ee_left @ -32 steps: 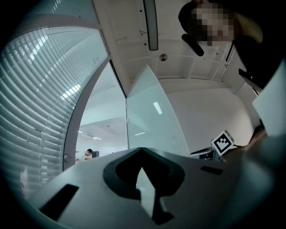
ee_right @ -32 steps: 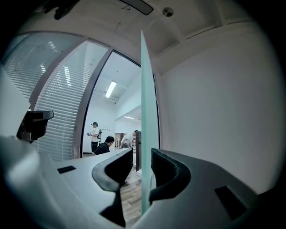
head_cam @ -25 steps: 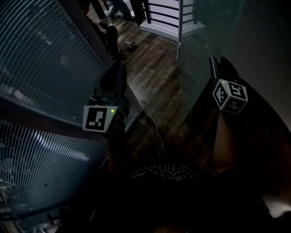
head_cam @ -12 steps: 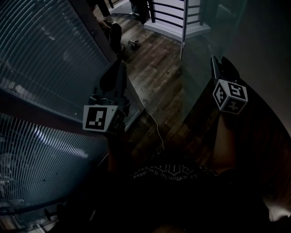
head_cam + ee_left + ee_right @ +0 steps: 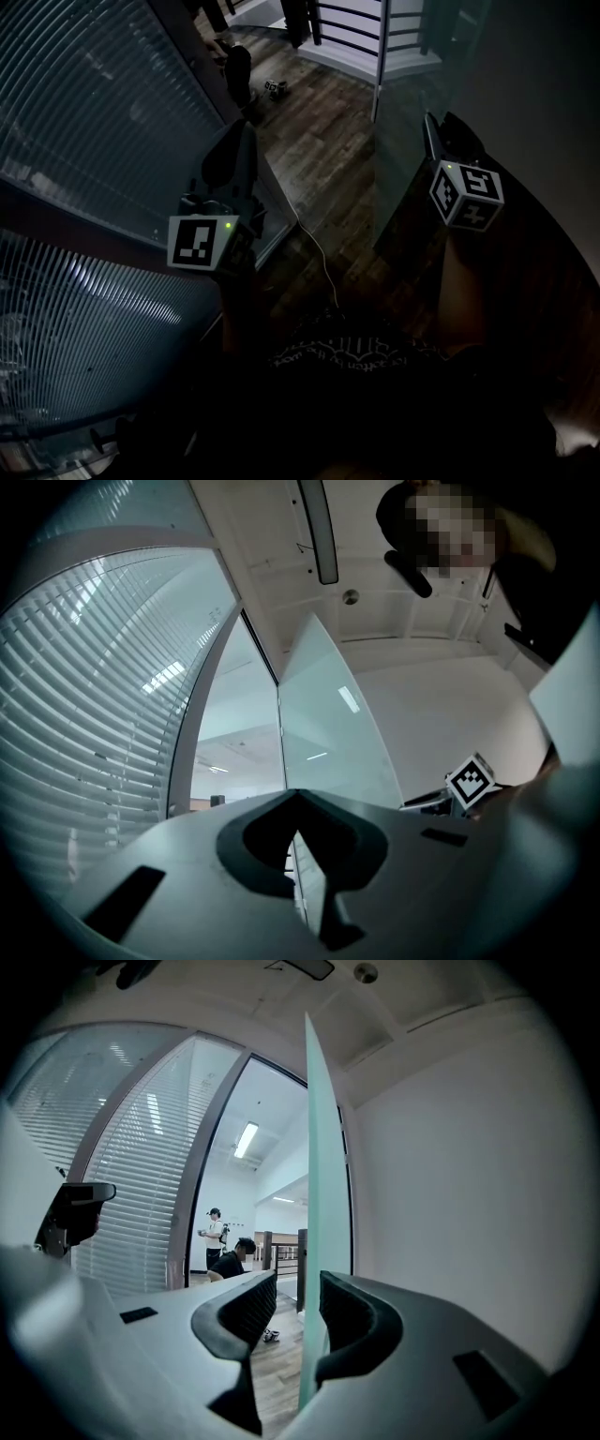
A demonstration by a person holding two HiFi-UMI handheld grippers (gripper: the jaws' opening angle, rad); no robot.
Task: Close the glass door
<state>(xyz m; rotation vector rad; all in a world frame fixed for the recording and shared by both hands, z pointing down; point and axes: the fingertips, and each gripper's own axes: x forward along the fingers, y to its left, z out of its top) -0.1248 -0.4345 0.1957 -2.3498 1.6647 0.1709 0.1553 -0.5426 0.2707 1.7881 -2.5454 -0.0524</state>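
Note:
The glass door (image 5: 312,1194) stands open, edge-on in the right gripper view, and its pale green edge runs down between the jaws of my right gripper (image 5: 298,1283). That gripper is open: the edge lies close to the right finger (image 5: 352,1321), with a gap on the left side. In the head view the right gripper (image 5: 433,127) is at the door's edge (image 5: 378,141). My left gripper (image 5: 239,131) is held up near the blinds wall, shut and empty. The left gripper view shows its closed tips (image 5: 298,829) in front of the glass door (image 5: 328,724).
A glass wall with blinds (image 5: 84,112) and a dark door frame (image 5: 187,56) are on the left, a white wall (image 5: 450,1194) on the right. A cable (image 5: 314,248) and a small object (image 5: 275,89) lie on the wood floor. Two people (image 5: 216,1232) and a railing (image 5: 347,28) are beyond the doorway.
My right gripper has shifted a little left and up, closer onto the door's edge. The left gripper has stayed where it was, still shut.

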